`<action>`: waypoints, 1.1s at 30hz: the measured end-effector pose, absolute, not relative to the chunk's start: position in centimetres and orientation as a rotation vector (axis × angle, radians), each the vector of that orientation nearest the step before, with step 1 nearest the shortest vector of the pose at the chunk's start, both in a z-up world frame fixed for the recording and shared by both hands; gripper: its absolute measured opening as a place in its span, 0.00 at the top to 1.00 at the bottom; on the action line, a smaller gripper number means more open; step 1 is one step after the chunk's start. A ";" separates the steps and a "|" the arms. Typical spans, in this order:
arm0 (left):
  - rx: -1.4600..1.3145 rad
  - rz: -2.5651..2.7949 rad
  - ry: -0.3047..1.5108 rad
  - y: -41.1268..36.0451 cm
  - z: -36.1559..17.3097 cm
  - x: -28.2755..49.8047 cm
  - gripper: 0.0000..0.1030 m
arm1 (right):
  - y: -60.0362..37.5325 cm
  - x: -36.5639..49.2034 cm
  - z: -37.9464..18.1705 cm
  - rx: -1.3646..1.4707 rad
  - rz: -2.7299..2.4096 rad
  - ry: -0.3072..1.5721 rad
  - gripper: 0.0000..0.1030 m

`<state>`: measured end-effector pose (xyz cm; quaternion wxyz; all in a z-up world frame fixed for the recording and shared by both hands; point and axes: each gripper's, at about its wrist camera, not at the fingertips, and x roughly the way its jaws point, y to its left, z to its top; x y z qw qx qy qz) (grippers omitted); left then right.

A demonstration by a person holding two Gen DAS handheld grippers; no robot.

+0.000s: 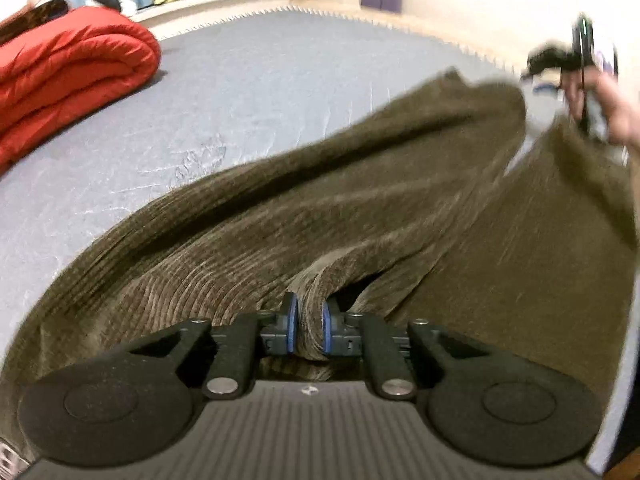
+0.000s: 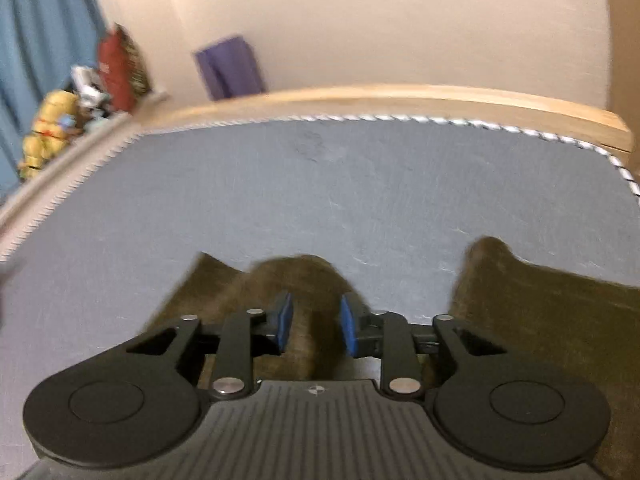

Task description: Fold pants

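While left tongs [image 1: 308,322] pinch brown pants [image 1: 320,208], red quilt [image 1: 68,76] shows leftward, right tongs [image 2: 316,322] clasp pants, curtain [image 2: 36,40] seen.

The grey mattress [image 2: 360,184] lies bare and open beyond the brown pants [image 1: 320,208], right up to the wooden bed frame [image 2: 400,98] along its far edge. On the left side a folded red blanket [image 1: 68,76] blocks that corner, and toys [image 2: 48,136] crowd the ledge past it.
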<state>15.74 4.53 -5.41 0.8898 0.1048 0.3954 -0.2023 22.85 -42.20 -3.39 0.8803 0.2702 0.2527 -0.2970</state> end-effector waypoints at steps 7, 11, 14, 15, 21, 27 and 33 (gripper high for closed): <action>0.182 -0.489 0.945 4.8 -6.7 15.9 0.87 | -39.0 24.5 -3.7 0.547 -0.227 0.571 0.56; 0.060 -0.459 0.865 7.5 -3.7 15.8 0.80 | -35.1 26.6 -2.7 0.531 -0.059 0.607 0.40; 0.018 -0.365 0.797 9.8 -2.1 15.3 0.77 | -33.6 29.6 -3.5 0.606 -0.041 0.685 0.40; 0.008 -0.330 0.784 10.4 -1.8 15.2 0.77 | -33.3 31.0 -4.0 0.621 -0.062 0.711 0.40; -0.008 -0.133 0.723 14.8 -1.3 15.0 0.77 | -30.6 36.2 -6.9 0.493 -0.322 0.817 0.45; -0.045 0.009 0.690 19.3 -0.7 14.3 0.76 | -26.3 40.0 -6.5 0.172 -0.491 0.816 0.93; -0.037 0.071 0.708 22.4 -2.4 14.3 0.76 | -28.6 41.0 -5.5 0.227 -0.499 0.613 0.94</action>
